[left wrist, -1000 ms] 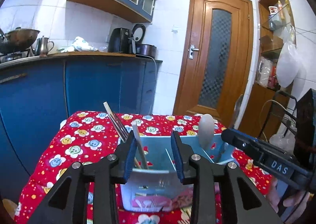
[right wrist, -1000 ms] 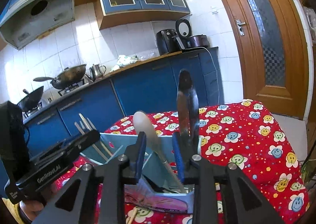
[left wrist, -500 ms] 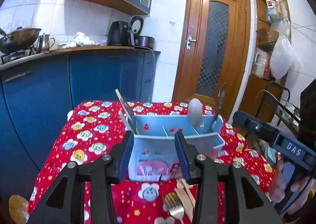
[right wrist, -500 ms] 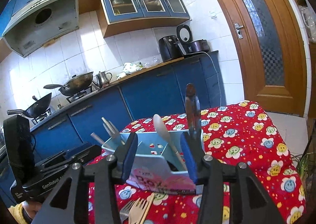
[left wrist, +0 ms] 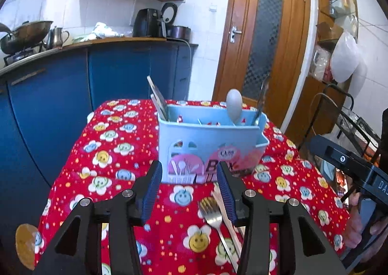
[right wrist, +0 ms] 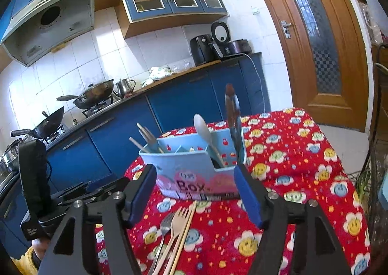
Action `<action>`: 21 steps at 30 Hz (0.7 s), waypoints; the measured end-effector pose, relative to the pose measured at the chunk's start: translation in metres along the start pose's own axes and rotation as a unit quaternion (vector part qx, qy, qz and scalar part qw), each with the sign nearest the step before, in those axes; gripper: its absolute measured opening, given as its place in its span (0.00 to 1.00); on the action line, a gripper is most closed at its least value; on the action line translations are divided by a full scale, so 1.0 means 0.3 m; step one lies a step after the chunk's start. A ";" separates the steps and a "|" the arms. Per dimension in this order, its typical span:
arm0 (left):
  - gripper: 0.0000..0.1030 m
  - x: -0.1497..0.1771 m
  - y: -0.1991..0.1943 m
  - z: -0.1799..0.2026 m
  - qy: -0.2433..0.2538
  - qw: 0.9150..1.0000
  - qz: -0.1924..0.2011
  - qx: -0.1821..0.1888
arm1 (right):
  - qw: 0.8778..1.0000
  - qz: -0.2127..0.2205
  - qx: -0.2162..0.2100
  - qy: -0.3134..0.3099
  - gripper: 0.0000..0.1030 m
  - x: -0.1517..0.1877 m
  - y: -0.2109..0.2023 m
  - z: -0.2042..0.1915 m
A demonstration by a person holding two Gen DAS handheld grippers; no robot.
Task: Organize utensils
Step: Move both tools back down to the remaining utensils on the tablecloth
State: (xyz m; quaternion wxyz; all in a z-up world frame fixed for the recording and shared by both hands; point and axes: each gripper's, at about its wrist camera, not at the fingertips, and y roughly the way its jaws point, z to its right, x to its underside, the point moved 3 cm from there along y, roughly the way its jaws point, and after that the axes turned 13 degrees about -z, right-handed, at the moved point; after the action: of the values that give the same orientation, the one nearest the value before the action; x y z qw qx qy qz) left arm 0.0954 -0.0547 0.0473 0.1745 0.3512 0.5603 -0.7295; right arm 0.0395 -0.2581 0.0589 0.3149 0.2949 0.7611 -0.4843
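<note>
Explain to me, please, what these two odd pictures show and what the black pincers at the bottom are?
No robot here: a person carries a hand-held gripper in each hand, each with a fisheye camera looking along its two fingers. One picture comes from the left gripper, the other from the right gripper. Both are open and hold nothing; their fingers have just been opening. On the red flowered tablecloth stands a light blue utensil box holding a spoon and other utensils. A metal fork and wooden pieces lie in front.

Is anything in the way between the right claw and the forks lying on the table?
Nothing I can see. The right claw is open and empty, and the forks lie on bare tablecloth just below it, in front of the blue box.
</note>
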 end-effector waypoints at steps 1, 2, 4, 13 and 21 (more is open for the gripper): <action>0.47 0.007 0.000 0.000 0.001 1.000 -0.003 0.000 | 1.000 -0.001 0.001 0.002 0.70 0.009 -0.006 0.002; 0.47 0.014 0.000 0.001 0.001 1.000 -0.006 -0.001 | 1.000 -0.003 0.001 0.006 0.71 0.019 -0.011 0.006; 0.48 0.028 -0.003 0.005 0.004 1.000 -0.013 -0.004 | 1.000 -0.006 0.000 0.014 0.73 0.038 -0.020 0.013; 0.52 0.081 0.002 0.019 0.013 0.998 -0.053 -0.011 | 0.999 -0.029 0.016 0.041 0.76 0.122 -0.038 0.046; 0.52 0.124 0.039 0.020 0.012 0.995 -0.093 -0.025 | 0.996 -0.053 0.029 0.067 0.77 0.181 -0.037 0.101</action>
State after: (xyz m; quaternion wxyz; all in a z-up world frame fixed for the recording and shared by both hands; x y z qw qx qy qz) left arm 0.0753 -0.0589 0.0137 0.1079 0.3021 0.6103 -0.7243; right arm 0.0030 -0.2822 0.0135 0.2286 0.2952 0.7805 -0.5014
